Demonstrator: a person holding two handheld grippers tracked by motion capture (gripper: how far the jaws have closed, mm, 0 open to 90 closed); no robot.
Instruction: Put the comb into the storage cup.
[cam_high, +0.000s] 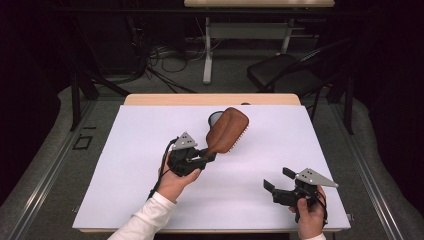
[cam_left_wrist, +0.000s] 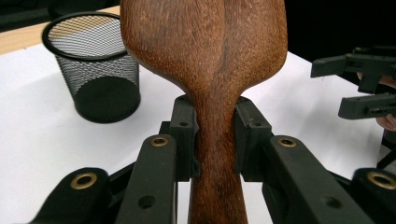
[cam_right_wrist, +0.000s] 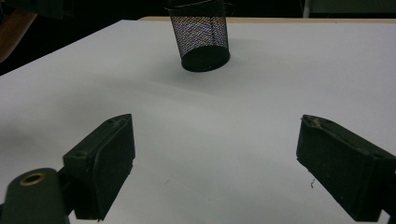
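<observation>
**Lowering the wooden hairbrush into the mesh cup**

The table, covered in white, carries one standing thing: a black mesh cup, upright near the far edge and open at the top. In the high view it sits just behind the brush head, mostly hidden by it.

The wooden hairbrush is up off the table, held over the middle and tilted, its broad head pointing away toward the cup and its bristles turned to the right side. The left hand-held gripper is pinching it at the narrow neck, where the handle widens into the head; the left gripper view shows both pads pressed flat against the wood there.

The step in hand looks like carrying the brush to the cup and standing it inside. To do that well, I would judge that the brush needs turning so one end points down over the rim, and the descent should be centred, since the cup is light and a nudge on its rim could tip or slide it. The grip should hold until the end rests on the bottom.

The right hand-held gripper rests near the front right corner with its jaws spread and nothing between them. It could steady the cup.
</observation>
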